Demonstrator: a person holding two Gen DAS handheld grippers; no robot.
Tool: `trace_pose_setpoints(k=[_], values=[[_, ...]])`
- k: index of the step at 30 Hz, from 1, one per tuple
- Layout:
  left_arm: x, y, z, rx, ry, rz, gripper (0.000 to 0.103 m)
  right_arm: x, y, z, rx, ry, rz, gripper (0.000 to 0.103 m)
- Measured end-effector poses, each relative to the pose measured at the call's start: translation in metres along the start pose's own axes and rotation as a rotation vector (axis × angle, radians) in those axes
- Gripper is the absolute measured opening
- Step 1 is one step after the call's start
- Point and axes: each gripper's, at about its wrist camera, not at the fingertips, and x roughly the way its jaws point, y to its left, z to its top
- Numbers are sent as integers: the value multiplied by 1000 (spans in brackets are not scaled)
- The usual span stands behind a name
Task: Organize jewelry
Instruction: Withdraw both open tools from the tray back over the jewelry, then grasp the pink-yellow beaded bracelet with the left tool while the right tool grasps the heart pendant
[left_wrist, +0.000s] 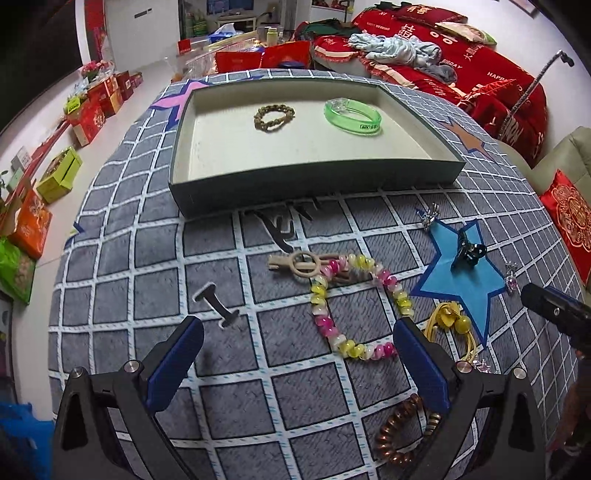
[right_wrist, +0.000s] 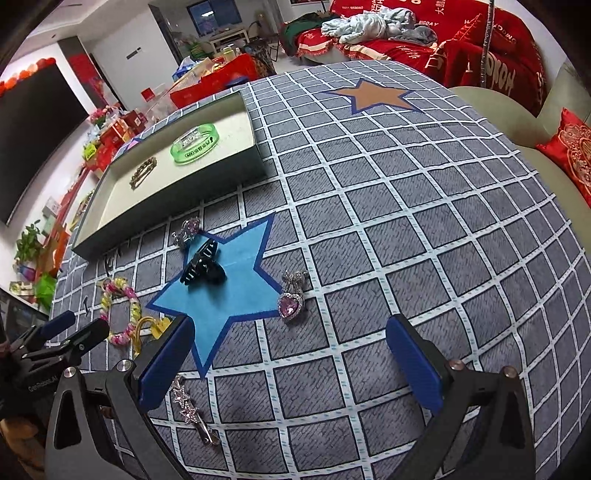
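- We see two bracelets (left_wrist: 274, 116) already in the tray (left_wrist: 184, 147).
- Both our claws, left (left_wrist: 295, 365) and right (right_wrist: 290, 362), are open, empty.
- Ahead of them bead chain (left_wrist: 351, 306), clips (right_wrist: 203, 267), brooches (right_wrist: 291, 306) wait.

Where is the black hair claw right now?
The black hair claw lies on the blue star on the cloth, in front of the tray, between two silver pieces with purple stones.

Even, fairly bright indoor light is cast from overhead, and only soft, short shadows are thrown under the tray (left_wrist: 317, 177) and the hair claw (right_wrist: 202, 269). Strong fisheye bending is seen toward the dark-vignetted corners. Mild glare is caught on the green bangle (left_wrist: 352, 117); distant clutter is rendered slightly soft.
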Motion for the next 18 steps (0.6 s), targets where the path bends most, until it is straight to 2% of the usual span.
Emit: trace_pose_setpoints(k=[5,7,10,13,15,16,18], values=[[2,-3,-2,-20,3,8,103,6,1,0,-4,-4,-21,102],[4,-5,-3,-20,7,11,103,10,3,0,-8,-2,-30,93],[7,-7,-3,-24,15,11,103,15,4,1,-11,-2,-48,91],[9,-10,-1,-16,9,19,103,18,9,2,-43,-12,-86,83],[8,-14,0,2,-7,39,94,19,13,3,-73,-18,-123,72],[9,-16,0,13,-9,46,92,20,15,3,-86,-19,-136,70],[8,-20,0,35,-23,53,80,20,18,4,-107,-24,-154,58]])
